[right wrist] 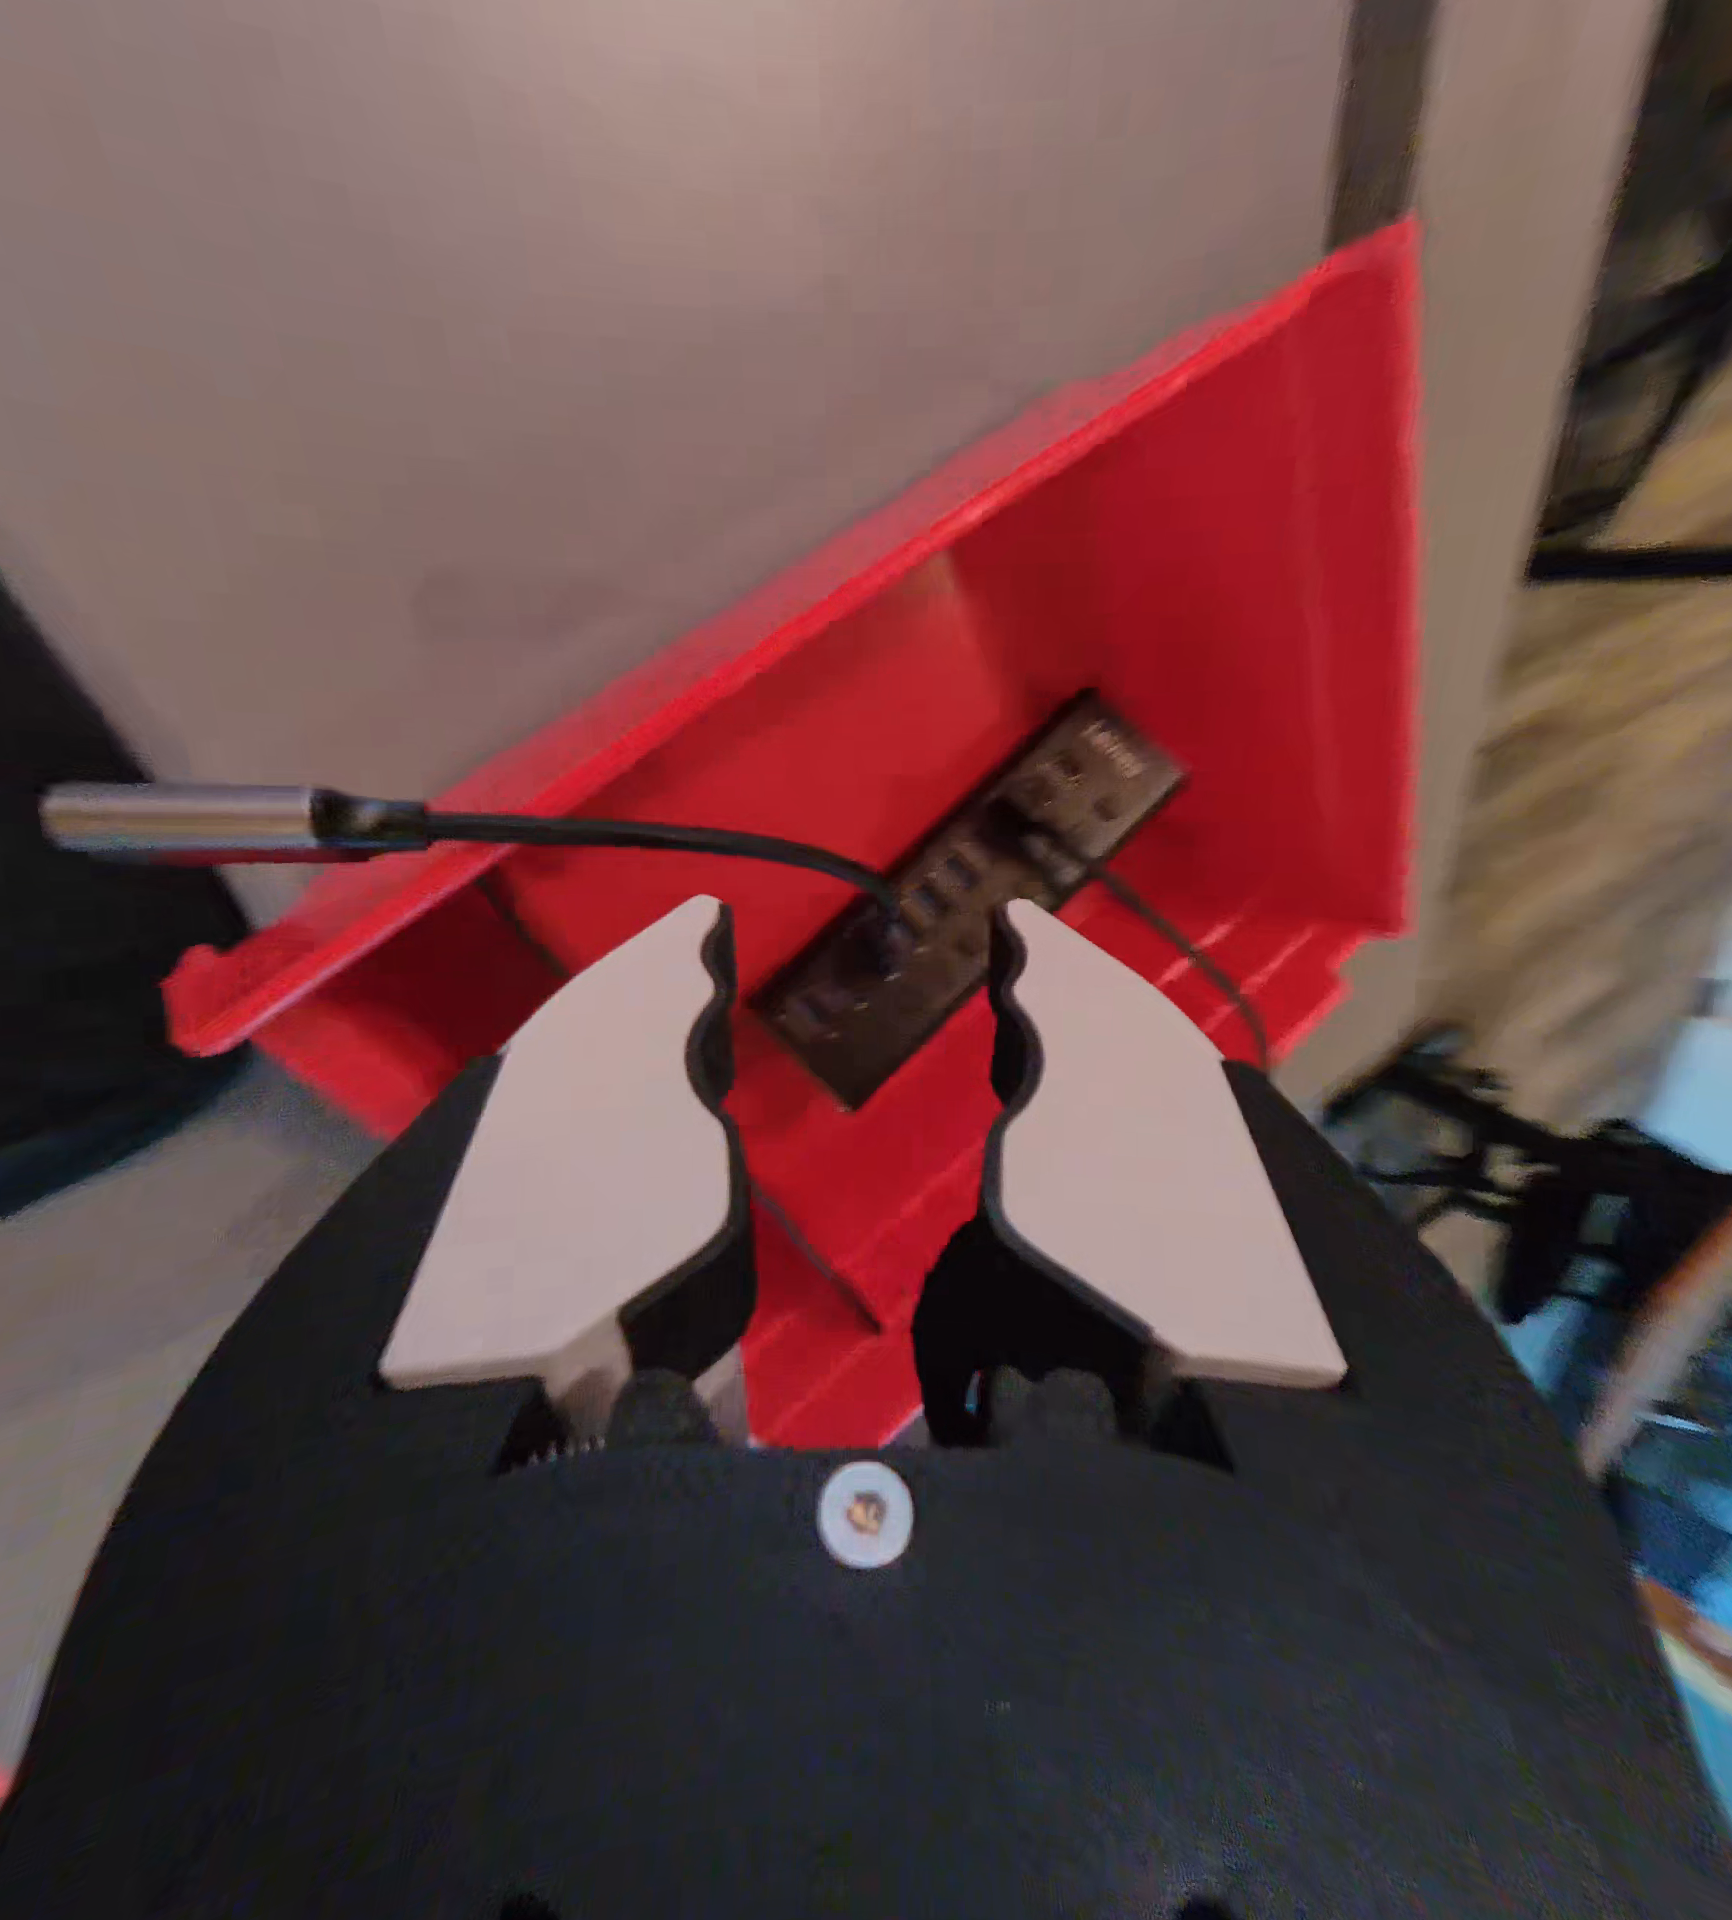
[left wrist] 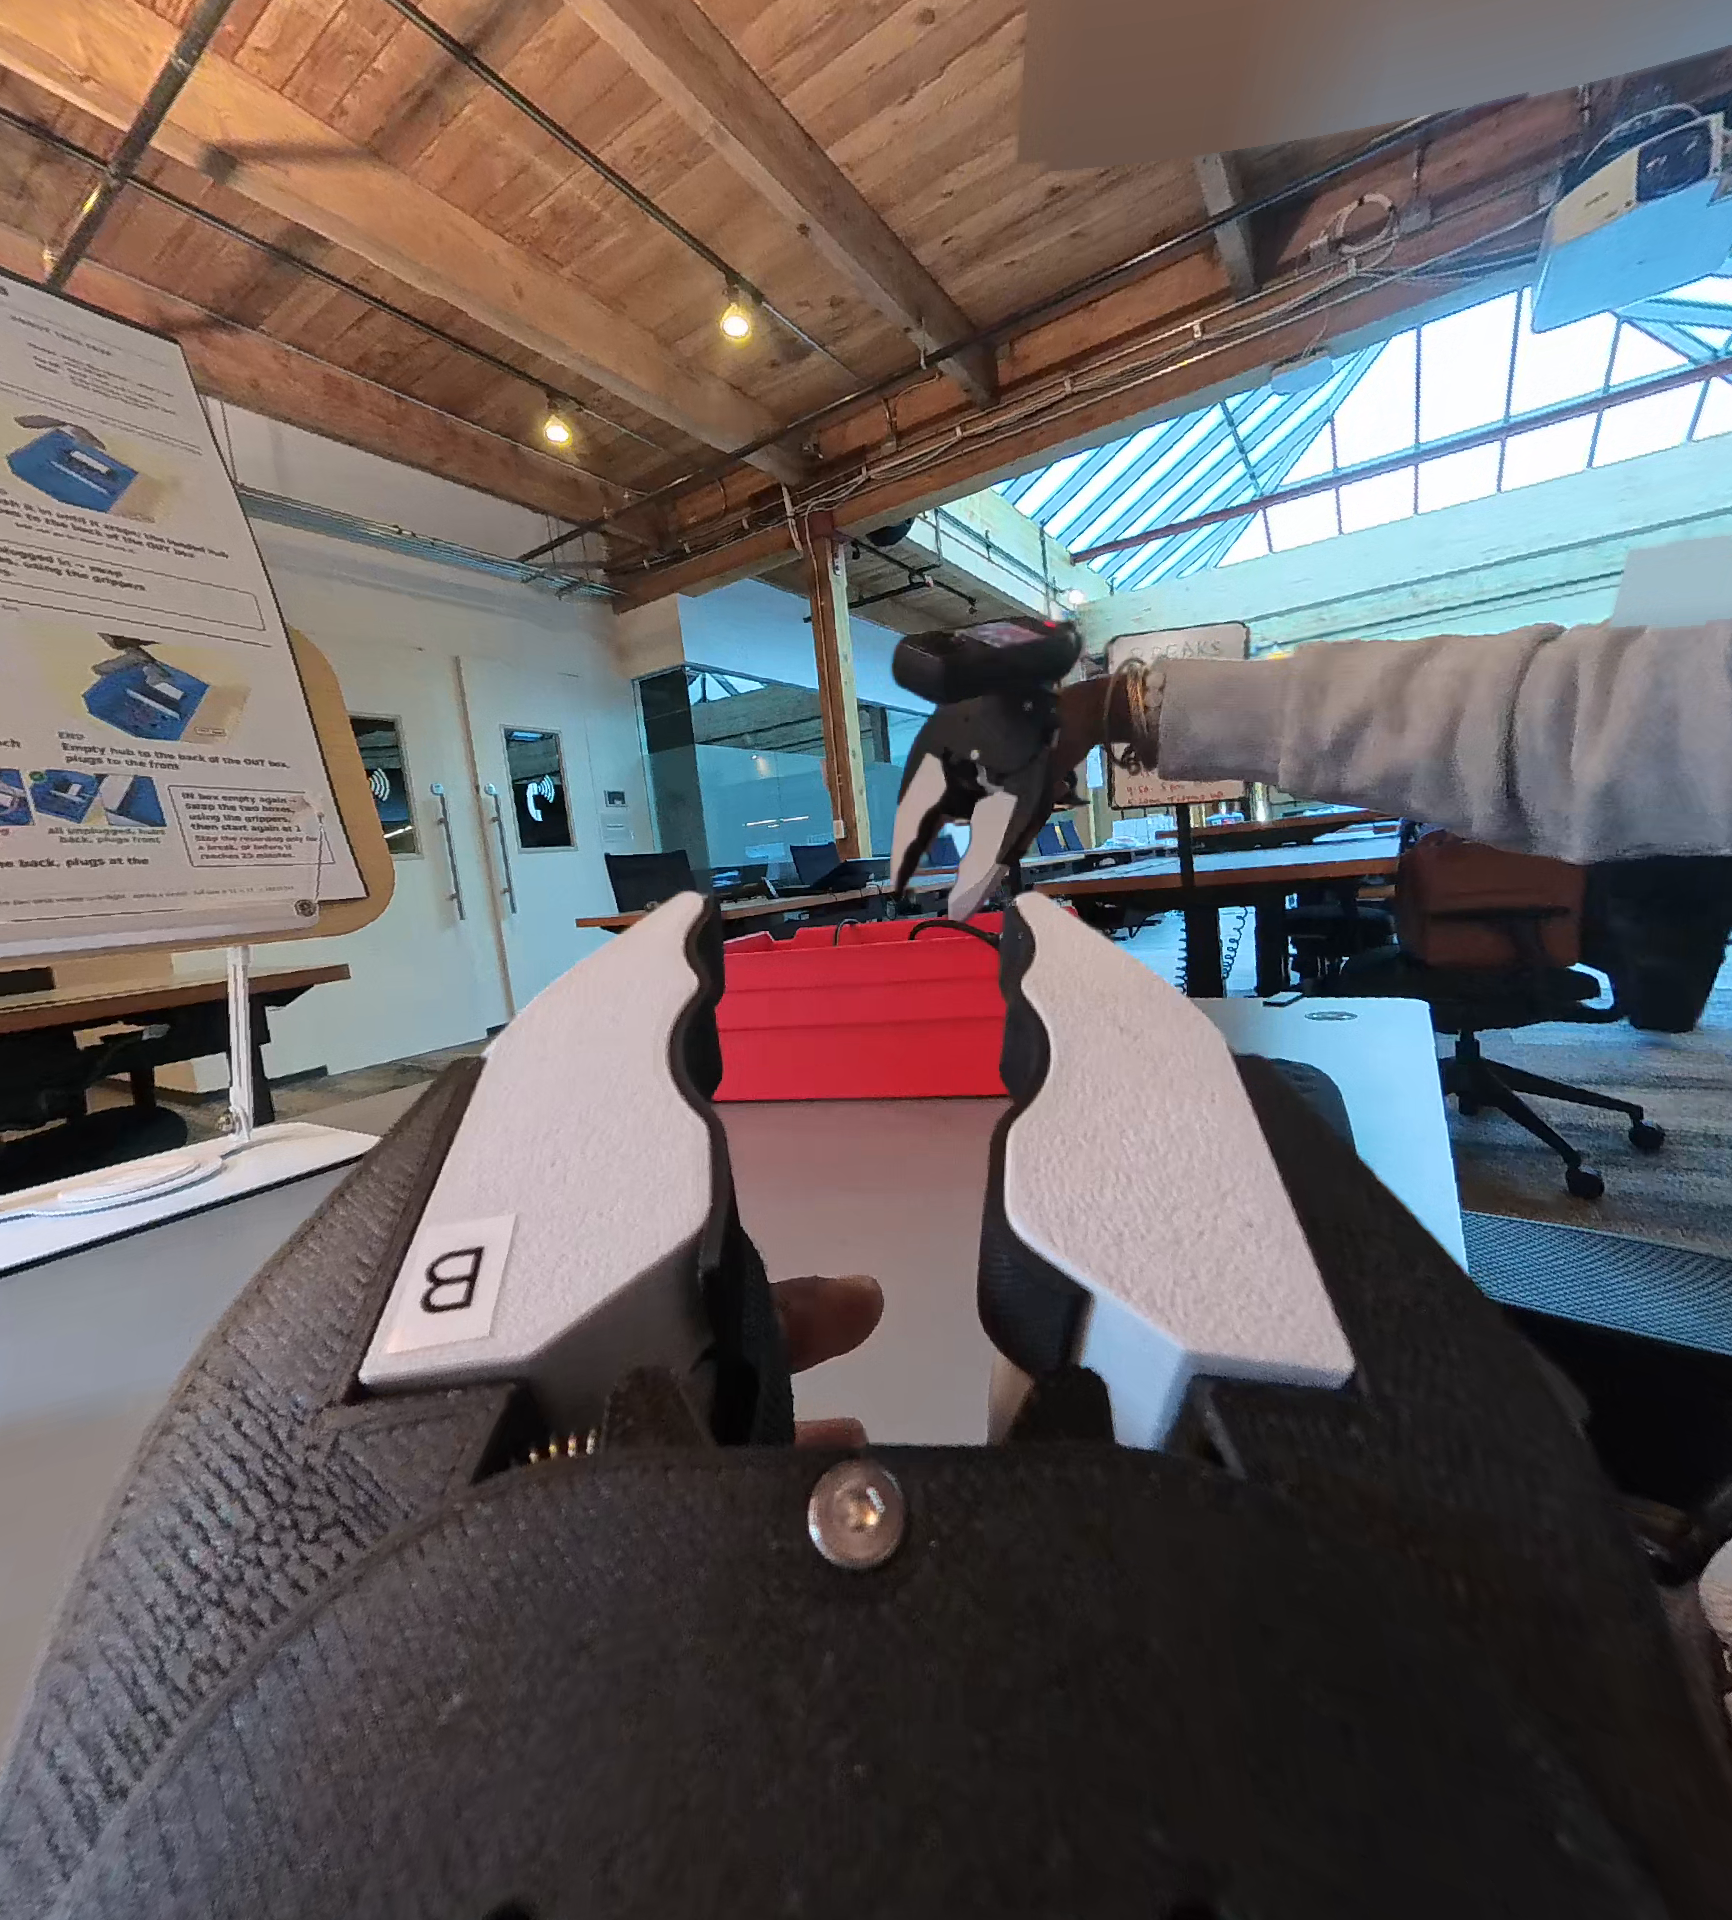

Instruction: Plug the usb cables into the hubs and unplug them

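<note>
Left gripper [left wrist: 857, 925] sits low over the grey table [left wrist: 114, 1382], jaws apart, nothing between them. Right gripper [right wrist: 857, 930] hangs over the red bin [right wrist: 1205, 582], jaws also apart and empty; the left view shows it coming in from the right on a grey sleeve [left wrist: 1464, 717].

Black hub [right wrist: 976, 904] lies diagonally on the bin floor, just ahead of the right fingertips. One thin black cable [right wrist: 654, 831] runs from it over the bin's left wall and ends in a silver plug [right wrist: 181, 821] outside the bin. Right view is motion-blurred.

Room: open office, wood-plank ceiling [left wrist: 550, 187] with track lights, skylight [left wrist: 1516, 416] on the right, desks, office chair [left wrist: 1527, 1039]. Instruction board [left wrist: 83, 623] stands on the table at left.
</note>
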A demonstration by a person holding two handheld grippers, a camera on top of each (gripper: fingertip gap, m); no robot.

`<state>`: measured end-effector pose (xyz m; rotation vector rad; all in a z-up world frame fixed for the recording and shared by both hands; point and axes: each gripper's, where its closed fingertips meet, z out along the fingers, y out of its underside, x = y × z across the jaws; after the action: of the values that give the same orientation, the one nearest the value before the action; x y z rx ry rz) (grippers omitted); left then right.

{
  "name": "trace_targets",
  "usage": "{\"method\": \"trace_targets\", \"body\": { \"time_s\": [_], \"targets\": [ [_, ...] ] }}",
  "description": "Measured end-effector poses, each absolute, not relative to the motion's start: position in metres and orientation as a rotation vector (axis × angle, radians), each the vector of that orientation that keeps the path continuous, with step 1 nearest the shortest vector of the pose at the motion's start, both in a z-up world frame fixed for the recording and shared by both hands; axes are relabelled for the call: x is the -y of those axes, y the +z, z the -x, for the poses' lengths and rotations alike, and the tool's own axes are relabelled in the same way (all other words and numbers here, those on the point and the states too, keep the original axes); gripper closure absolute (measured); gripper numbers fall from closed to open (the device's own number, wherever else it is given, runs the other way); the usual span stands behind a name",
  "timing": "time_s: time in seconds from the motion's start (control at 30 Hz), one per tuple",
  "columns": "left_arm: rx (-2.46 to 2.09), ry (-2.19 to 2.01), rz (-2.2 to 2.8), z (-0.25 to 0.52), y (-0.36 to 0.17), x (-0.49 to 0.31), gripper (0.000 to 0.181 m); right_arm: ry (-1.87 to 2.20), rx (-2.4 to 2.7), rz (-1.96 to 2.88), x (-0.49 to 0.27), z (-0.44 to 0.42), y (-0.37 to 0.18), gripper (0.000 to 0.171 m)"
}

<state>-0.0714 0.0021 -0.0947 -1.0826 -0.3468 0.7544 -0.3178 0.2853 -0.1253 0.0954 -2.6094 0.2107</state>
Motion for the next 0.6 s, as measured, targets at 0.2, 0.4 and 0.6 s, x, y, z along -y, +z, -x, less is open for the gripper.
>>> {"method": "trace_targets", "body": {
  "time_s": [0.2,0.4,0.6],
  "targets": [
    [0.346,0.755,1.088,0.072,-0.096,-0.003,0.130,0.151,2.523,-0.255,-0.268,0.327,-0.146,0.160],
    [0.348,0.749,1.077,0.071,-0.094,-0.001,0.130,0.619,2.611,0.542,-0.282,0.381,-0.126,0.165],
    [0.349,0.746,1.090,0.072,-0.096,-0.003,0.130,0.441,2.593,1.037,-0.298,0.413,-0.150,0.165]
  ]
}}
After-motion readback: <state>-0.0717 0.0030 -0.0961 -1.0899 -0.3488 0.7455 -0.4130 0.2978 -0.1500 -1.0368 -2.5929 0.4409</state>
